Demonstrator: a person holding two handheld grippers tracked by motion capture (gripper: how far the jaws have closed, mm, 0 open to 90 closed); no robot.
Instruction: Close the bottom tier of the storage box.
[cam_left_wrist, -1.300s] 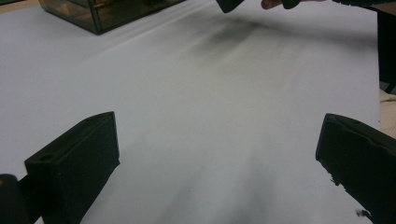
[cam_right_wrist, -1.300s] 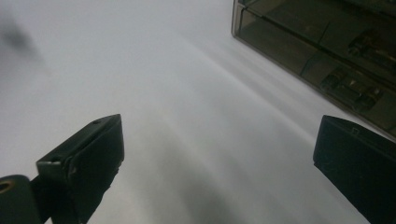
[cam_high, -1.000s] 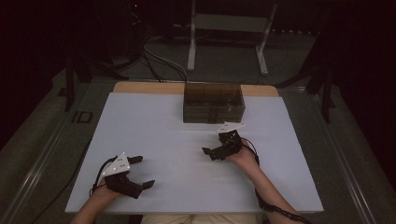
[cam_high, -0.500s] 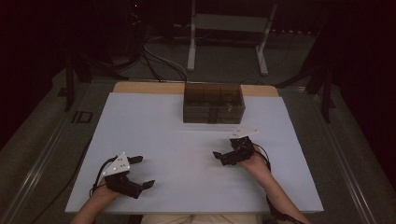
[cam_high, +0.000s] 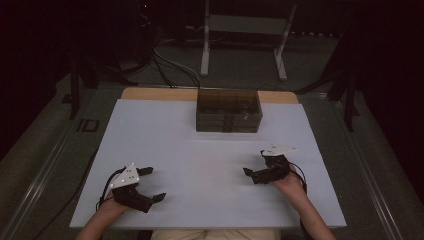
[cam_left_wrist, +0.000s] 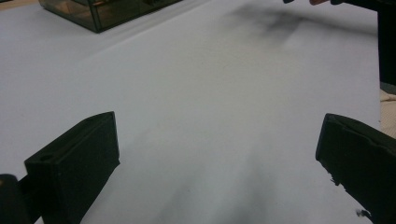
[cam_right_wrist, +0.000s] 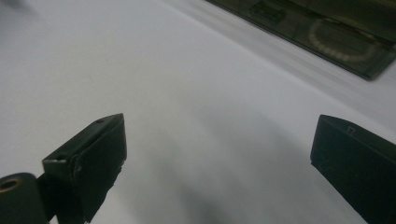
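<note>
Left tool (cam_high: 148, 184) low in the lower left of the high view, on the white-covered desk (cam_high: 200, 165); jaws spread wide, nothing between them. In the left gripper view only bare white surface lies between its jaws

Right tool (cam_high: 255, 166) at lower right of the high view, held by the person's hand (cam_high: 292, 185), grey three-cornered plate on top; jaws likewise wide apart and empty. Its own view shows plain desk between the jaws

Dark smoked-glass rectangular box (cam_high: 229, 110) with inner compartments stands at the upper centre of the high view, near the desk's far edge, well apart from both tools; upper right corner of the right gripper view, upper left of the left gripper view
</note>
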